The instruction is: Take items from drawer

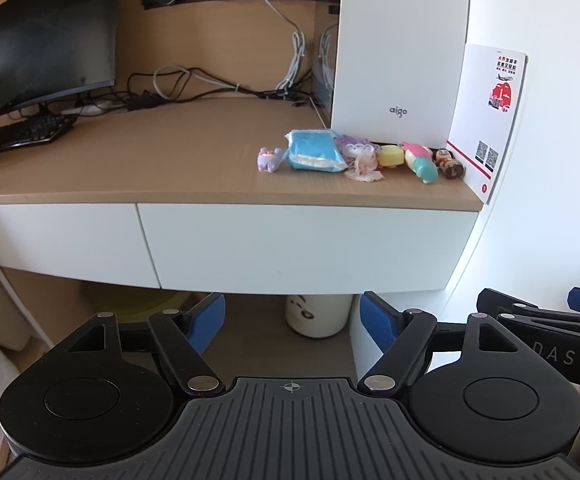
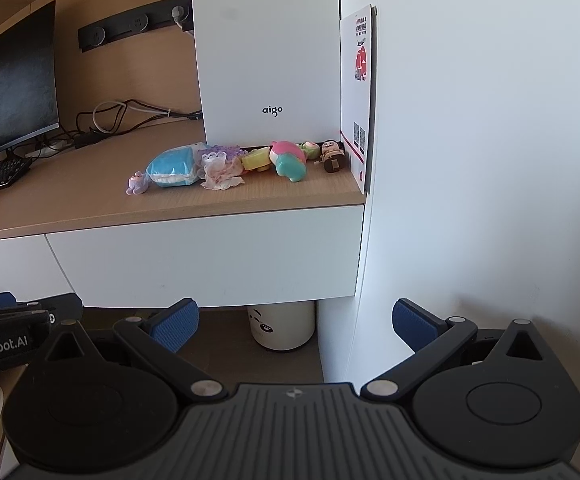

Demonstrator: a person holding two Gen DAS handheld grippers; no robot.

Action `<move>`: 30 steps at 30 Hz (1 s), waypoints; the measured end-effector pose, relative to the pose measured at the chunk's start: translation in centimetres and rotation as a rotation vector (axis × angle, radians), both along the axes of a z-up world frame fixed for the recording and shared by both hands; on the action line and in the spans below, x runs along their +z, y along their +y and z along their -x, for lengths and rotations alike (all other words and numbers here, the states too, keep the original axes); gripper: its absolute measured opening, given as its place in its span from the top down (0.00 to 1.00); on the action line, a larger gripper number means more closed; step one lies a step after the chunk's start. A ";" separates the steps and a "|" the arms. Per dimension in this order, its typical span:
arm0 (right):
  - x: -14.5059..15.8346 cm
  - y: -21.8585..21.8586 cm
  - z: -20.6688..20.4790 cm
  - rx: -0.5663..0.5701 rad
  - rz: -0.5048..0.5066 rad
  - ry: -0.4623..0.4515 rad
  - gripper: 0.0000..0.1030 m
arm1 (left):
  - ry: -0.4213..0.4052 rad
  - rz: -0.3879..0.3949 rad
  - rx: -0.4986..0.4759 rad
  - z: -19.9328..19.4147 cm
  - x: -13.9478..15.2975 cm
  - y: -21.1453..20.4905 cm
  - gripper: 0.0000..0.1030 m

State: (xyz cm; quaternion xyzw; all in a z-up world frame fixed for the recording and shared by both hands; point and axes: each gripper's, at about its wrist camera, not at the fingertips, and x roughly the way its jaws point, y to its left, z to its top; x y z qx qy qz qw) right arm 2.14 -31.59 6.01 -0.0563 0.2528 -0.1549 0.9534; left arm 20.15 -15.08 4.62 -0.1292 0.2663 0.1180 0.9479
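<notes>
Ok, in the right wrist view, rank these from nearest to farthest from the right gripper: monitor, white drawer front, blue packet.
1. White drawer front, just ahead of the open right gripper.
2. Blue packet, on the desktop above it.
3. Monitor, far back left.

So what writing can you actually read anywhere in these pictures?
"aigo": front of the white computer case.
"DAS": side of the right gripper.
"enRobot.AI", cut off at the frame edge: side of the left gripper.
Leaflet beside the case: red and black print and QR codes, too small to read.

Bright, even daylight; soft shadow beneath the desk (image 1: 170,168); slight overall softness; strong fisheye curvature with dark vignetted corners.
</notes>
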 end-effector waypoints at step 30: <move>-0.4 0.4 0.2 0.004 0.000 0.008 0.00 | 0.009 0.010 0.025 0.5 -0.3 0.3 0.33</move>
